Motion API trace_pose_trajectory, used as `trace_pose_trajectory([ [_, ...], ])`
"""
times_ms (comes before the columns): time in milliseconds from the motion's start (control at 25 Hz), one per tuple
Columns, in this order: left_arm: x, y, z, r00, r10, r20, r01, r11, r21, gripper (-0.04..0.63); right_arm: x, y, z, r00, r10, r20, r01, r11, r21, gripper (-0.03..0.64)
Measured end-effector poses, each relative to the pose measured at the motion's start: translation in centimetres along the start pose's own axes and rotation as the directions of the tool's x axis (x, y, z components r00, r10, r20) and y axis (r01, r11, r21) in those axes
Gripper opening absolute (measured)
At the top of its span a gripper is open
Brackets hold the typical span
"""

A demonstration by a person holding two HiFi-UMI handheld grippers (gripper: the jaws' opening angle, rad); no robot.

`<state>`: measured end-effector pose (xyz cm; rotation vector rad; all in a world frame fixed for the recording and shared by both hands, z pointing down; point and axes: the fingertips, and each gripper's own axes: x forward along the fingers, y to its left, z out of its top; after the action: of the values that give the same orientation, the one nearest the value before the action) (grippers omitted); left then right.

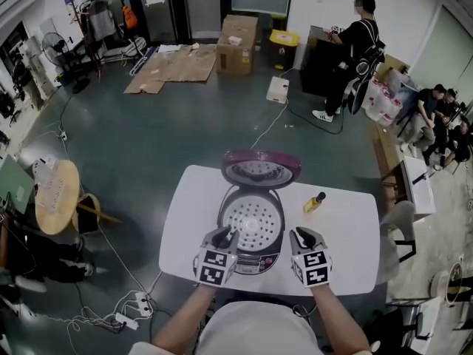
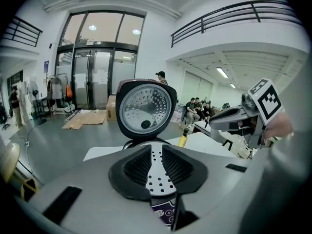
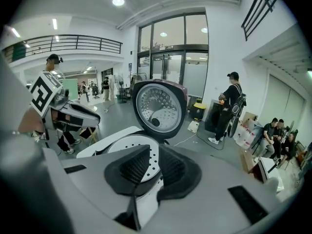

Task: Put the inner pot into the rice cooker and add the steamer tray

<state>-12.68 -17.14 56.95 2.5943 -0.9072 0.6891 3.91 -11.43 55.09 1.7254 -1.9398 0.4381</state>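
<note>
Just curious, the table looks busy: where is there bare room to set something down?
Bare tabletop lies left of the rice cooker, out to the table edge, and right of the yellow bottle. Crowded: the near middle, with cooker, left gripper and right gripper.

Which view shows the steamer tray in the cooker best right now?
Head view: it looks down on nearly the whole steamer tray, seated in the rice cooker. The left gripper view shows only a strip between its jaws; the right gripper view shows part, behind its jaws.

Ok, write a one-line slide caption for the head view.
Left gripper and right gripper hover, jaws empty, before the open rice cooker on the white table, steamer tray already seated inside.
</note>
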Motion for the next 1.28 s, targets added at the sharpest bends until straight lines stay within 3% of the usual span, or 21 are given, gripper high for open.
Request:
trace_pose_trajectory([
  [360, -3.9, -2.7, -1.0, 0.996, 0.072, 0.045, -0.069, 0.996, -0.048, 0.066, -5.0, 0.3, -1.4, 0.997, 0.043, 0.069, -0.045, 0.999, 0.030, 0.057],
  [680, -9.1, -8.2, -1.6, 0.988, 0.118, 0.101, -0.108, 0.989, -0.099, 0.031, -12.0, 0.2, -1.8, 0.985, 0.083, 0.150, -0.092, 0.994, 0.057, 0.029],
  [1280, -16.1, -13.0, 0.1, 0.964, 0.172, 0.201, -0.168, 0.985, -0.039, 0.015, -19.1, 3.1, -0.9, 0.954, 0.159, 0.255, -0.166, 0.986, 0.006, 0.012],
])
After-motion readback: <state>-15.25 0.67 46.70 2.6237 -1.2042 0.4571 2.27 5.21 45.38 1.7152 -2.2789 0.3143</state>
